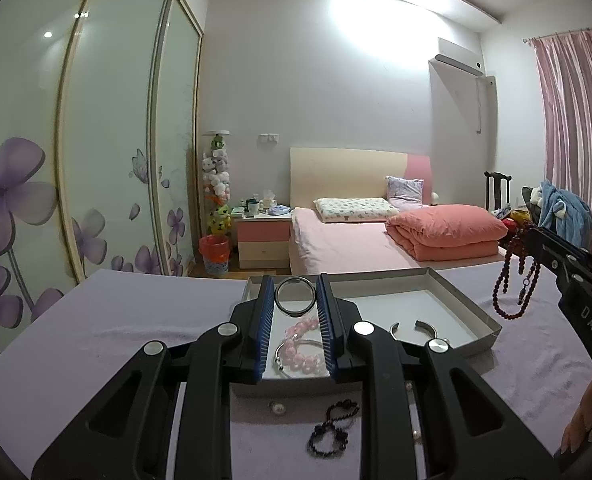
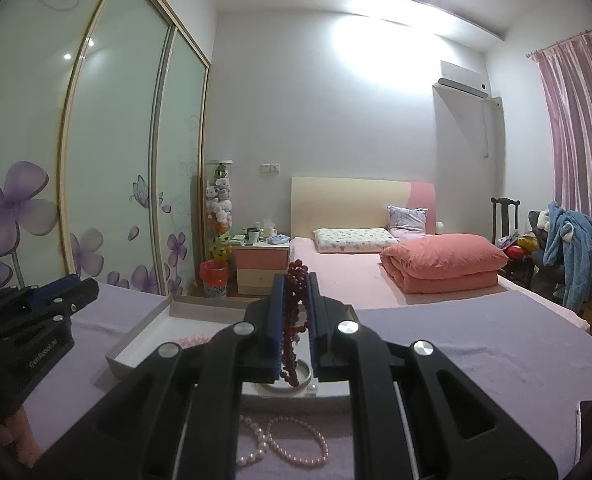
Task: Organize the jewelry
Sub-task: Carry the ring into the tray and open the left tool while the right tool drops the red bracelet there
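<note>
1. Nearest, on the lavender-covered counter (image 1: 144, 320), lie a dark bead bracelet (image 1: 334, 428) and a pearl necklace (image 2: 284, 442).
2. The left gripper (image 1: 296, 300) has its fingers closed on a dark metal bangle (image 1: 295, 295), held over the near left part of the shallow grey tray (image 1: 468, 300).
3. In the tray rest a pink bead bracelet (image 1: 302, 346) and an open silver cuff (image 1: 414, 330).
4. The right gripper (image 2: 296, 304), to the right, has its fingers nearly closed on a strand of red beads (image 2: 295, 316), which hangs over the tray.
5. Beyond stands a bed (image 1: 356, 240) with a folded coral quilt (image 1: 444, 228).
</note>
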### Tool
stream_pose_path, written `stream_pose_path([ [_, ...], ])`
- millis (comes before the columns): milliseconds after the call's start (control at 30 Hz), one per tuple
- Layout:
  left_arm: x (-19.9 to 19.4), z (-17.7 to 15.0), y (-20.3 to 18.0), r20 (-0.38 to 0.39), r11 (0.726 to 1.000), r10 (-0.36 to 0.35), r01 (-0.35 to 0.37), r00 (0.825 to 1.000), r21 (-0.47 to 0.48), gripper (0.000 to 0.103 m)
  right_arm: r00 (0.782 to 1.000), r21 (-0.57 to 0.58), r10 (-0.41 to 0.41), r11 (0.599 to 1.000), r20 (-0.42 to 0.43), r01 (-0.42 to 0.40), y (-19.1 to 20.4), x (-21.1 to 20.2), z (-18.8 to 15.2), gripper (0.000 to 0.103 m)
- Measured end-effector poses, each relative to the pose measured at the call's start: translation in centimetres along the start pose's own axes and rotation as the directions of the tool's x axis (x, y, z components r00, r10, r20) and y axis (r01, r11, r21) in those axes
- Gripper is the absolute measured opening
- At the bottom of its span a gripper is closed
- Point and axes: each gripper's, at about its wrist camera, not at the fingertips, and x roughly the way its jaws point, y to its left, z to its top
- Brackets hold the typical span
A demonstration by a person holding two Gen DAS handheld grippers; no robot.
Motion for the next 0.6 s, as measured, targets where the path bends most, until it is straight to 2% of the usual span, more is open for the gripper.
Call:
stream_pose_path([
  [367, 5.5, 0.4, 0.1, -0.092, 1.0, -0.014, 0.013, 0.996, -0.009, 0.023, 0.997, 0.023, 0.026, 0.999, -0.076, -0.025, 0.3, 6.0, 0.4, 0.011],
  [600, 8.3, 0.1, -0.5, -0.162, 0.999, -0.044, 0.043, 0.986, -0.007, 0.023, 0.98, 0.06, 0.072, 0.996, -0.186, -0.061, 0.3, 10.0, 0.0, 0.011],
])
